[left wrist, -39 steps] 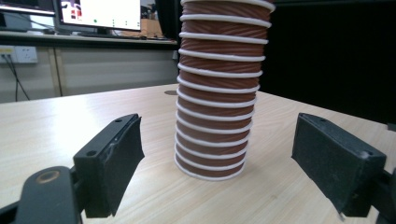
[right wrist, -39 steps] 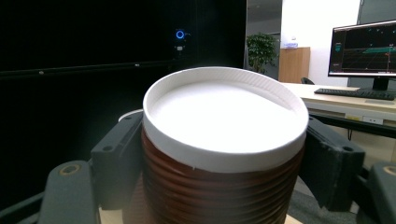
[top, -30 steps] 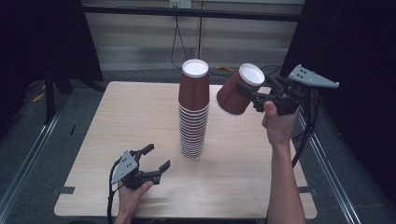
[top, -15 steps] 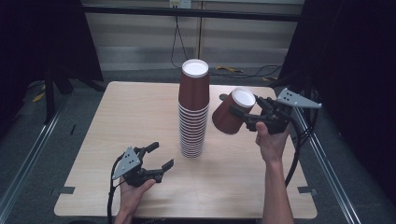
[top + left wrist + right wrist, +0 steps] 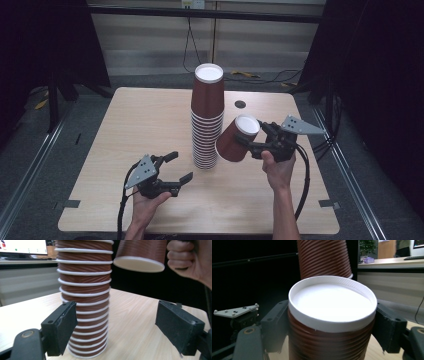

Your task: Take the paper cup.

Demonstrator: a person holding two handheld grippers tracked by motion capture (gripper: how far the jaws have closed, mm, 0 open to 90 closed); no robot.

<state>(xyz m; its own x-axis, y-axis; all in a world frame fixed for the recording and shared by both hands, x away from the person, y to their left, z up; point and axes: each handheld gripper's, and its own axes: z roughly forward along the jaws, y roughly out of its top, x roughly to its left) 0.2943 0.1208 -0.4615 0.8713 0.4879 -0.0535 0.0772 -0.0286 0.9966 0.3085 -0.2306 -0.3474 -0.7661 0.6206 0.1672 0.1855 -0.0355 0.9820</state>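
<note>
Dark curtains and a pale wall panel back the wooden desk [image 5: 150, 130], where a tall stack [image 5: 206, 125] of upturned brown cups stands at the centre of the frame. Right of centre, the right tool [image 5: 247, 144] is clamped on a single cup [image 5: 236, 139], tilted with its white base up and leftward, held above the desk just beside the stack's lower half without clearly touching it. At lower left the left tool [image 5: 179, 167] rests low over the desk with its jaws spread wide and nothing between them, pointing toward the stack's foot.
</note>
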